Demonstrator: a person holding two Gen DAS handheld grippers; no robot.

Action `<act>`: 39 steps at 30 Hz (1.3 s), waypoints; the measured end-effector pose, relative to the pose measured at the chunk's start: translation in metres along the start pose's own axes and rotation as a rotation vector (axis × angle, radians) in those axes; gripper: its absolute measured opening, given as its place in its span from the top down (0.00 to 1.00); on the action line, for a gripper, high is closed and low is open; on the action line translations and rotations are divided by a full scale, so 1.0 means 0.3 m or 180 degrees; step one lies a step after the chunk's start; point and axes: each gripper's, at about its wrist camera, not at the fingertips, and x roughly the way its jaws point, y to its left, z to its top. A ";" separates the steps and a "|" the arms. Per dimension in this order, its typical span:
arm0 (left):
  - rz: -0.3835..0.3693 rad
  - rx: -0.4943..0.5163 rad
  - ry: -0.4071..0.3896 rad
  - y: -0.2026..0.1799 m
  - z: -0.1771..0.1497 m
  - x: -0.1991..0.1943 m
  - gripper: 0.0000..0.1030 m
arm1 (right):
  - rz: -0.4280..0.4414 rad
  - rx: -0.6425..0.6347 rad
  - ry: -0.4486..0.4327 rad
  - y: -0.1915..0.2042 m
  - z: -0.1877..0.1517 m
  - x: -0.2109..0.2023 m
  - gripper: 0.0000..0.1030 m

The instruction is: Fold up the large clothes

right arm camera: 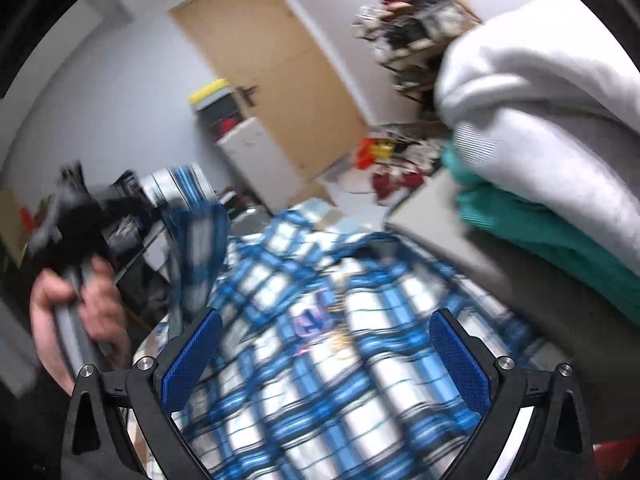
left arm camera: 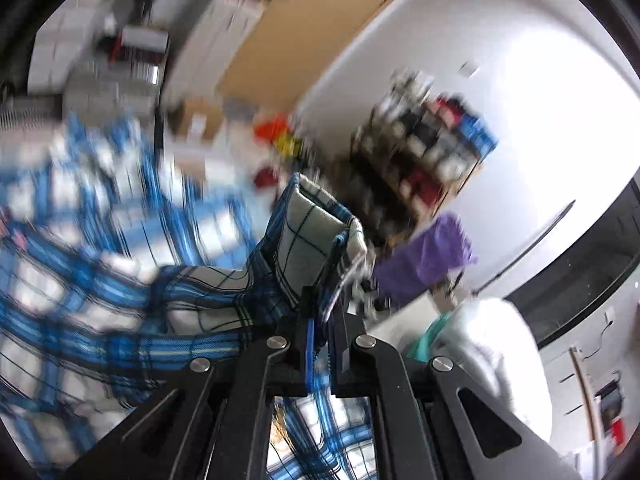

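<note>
Right now the left gripper [left arm camera: 326, 312] is pinching a corner of the blue checked shirt [right arm camera: 320, 344], which sticks up just past its tips. The right gripper [right arm camera: 326, 354] has its fingers spread wide with nothing between them, and the shirt lies spread out below and in front of them. I think one side is being lifted to fold over. Next, the right fingers should grab another edge.

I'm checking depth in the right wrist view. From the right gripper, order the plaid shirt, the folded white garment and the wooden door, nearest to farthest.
From the right gripper:
1. Plaid shirt, directly beneath the open fingers.
2. Folded white garment, upper right, on a stack.
3. Wooden door, far wall, upper centre.
</note>
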 end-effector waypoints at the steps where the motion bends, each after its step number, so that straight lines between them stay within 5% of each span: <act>1: -0.0005 -0.0028 0.0048 0.013 -0.024 0.024 1.00 | -0.0032 0.0079 0.0022 -0.025 0.008 0.011 0.00; 7: -0.0078 -0.0281 0.0408 0.044 -0.079 0.114 1.00 | 0.0086 0.0037 0.0083 -0.021 0.010 0.021 0.00; 10: -0.0134 -0.0148 0.0371 0.035 -0.074 0.029 0.61 | 0.0116 -0.0135 0.0125 0.018 -0.003 0.034 0.00; 12: -0.0227 -0.0116 0.0215 0.030 -0.050 -0.055 0.17 | 0.0132 -0.0120 0.0172 0.014 -0.007 0.041 0.00; 14: -0.0330 -0.0149 -0.0031 0.039 -0.055 -0.171 0.16 | 0.0145 -0.0032 0.0226 -0.003 -0.009 0.047 0.00; 23: -0.0130 -0.0699 -0.0417 0.167 -0.276 -0.531 0.16 | 0.0174 0.0052 0.0485 -0.014 -0.037 0.097 0.00; 28: 0.0435 -0.0409 -0.0737 0.096 -0.415 -0.630 0.15 | 0.0210 -0.0108 0.0690 0.036 0.002 0.165 0.00; 30: 0.0764 -0.0245 -0.0992 0.062 -0.485 -0.665 0.12 | 0.0195 -0.0429 0.0790 0.081 0.045 0.235 0.00; 32: 0.1056 -0.0093 -0.1124 0.042 -0.528 -0.666 0.01 | -0.0159 -0.0879 0.0877 0.136 0.091 0.335 0.00; 35: 0.1349 0.0118 -0.1237 0.024 -0.552 -0.643 0.01 | -0.0410 -0.1621 0.1031 0.234 0.123 0.486 0.04; 39: 0.1593 0.0364 -0.1264 0.043 -0.539 -0.625 0.01 | -0.0318 -0.2413 0.1264 0.345 0.111 0.658 0.06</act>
